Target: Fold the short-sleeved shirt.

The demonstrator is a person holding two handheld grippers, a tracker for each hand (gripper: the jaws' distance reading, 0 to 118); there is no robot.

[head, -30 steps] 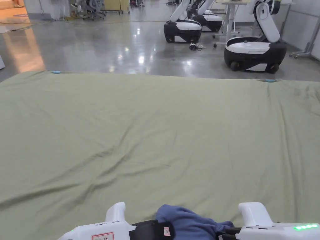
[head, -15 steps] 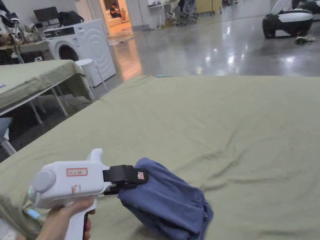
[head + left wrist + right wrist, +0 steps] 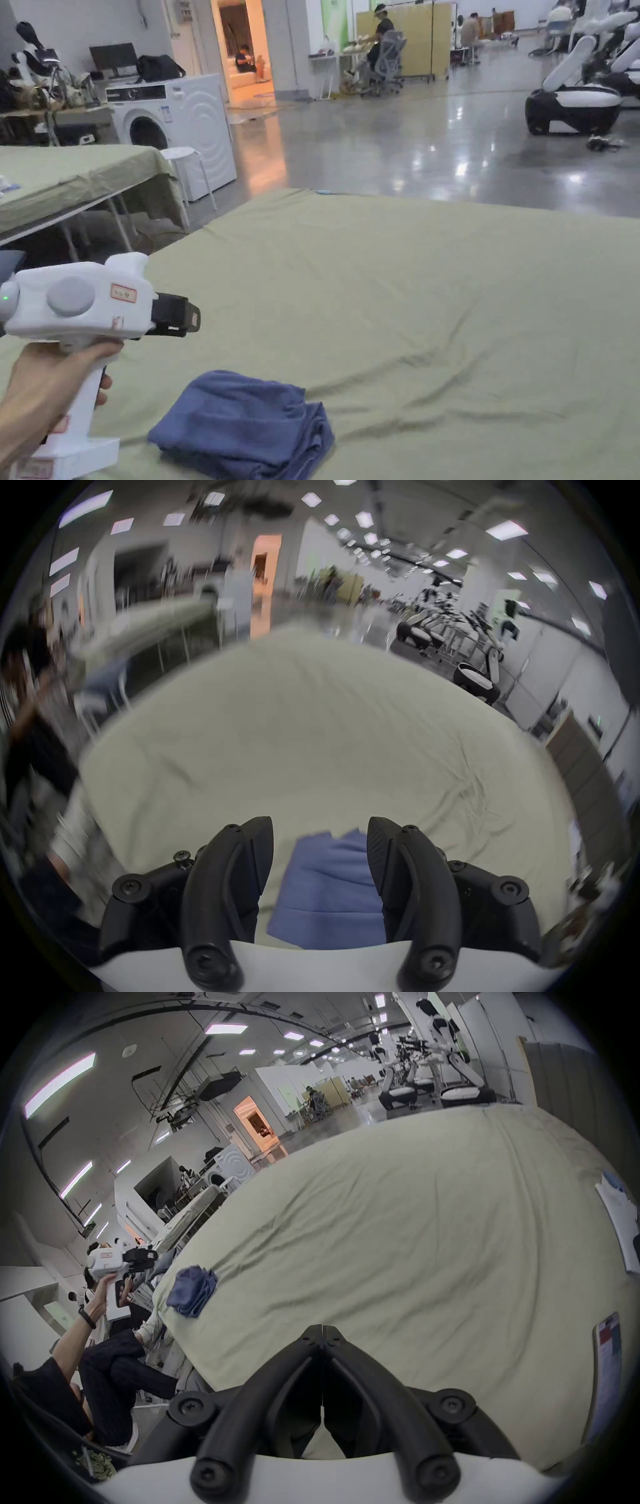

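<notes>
A: Folded already?

B: Looks so. Blue shirt [image 3: 244, 422] lying as a compact bundle near the left corner of the green-covered desk [image 3: 400, 294], layered edges showing on its right side. Judged nearly finished; at most some tidying or squaring left.

A: And the left tongs [image 3: 320, 830]?

B: Released, jaws well apart, nothing between them. Raised above the desk in the person's hand [image 3: 44, 390], clear of the bundle, with blue cloth seen below through the gap in the left gripper view.

A: Right tongs [image 3: 322, 1329]?

B: Clenched, 2 tips meeting, gripping nothing. Held over bare green cover, well apart from the shirt, off toward its right.
</notes>
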